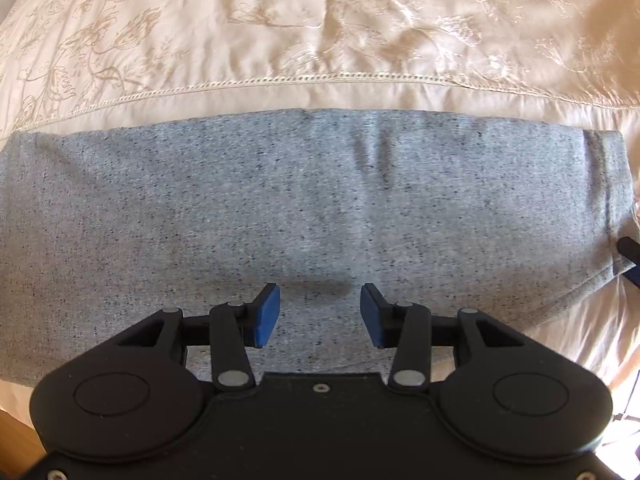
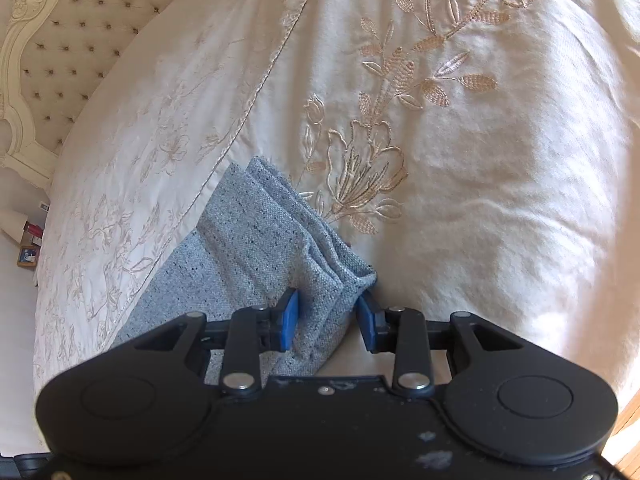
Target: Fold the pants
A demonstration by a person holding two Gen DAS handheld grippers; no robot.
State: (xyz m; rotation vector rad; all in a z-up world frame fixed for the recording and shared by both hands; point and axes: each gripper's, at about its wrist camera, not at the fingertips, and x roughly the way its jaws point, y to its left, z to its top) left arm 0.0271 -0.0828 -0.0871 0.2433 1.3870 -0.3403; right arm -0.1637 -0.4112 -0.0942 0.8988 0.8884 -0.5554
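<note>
The grey speckled pants [image 1: 304, 208] lie flat as a long band across the cream bedspread [image 1: 280, 32]. My left gripper [image 1: 320, 314] hovers open above the band's near edge, blue pads apart, holding nothing. In the right wrist view the layered end of the pants [image 2: 280, 248] sits between the open jaws of my right gripper [image 2: 328, 320]; the left pad [image 2: 290, 320] touches the cloth and the right pad stands a little off its edge. The right gripper's black tip [image 1: 630, 248] shows at the pants' right end in the left wrist view.
The embroidered bedspread [image 2: 460, 160] covers the bed all around. A tufted cream headboard [image 2: 68, 48] stands at the far left, with a bedside surface holding small items [image 2: 28, 236] below it. A wooden floor strip [image 1: 16, 436] shows at the bed's near edge.
</note>
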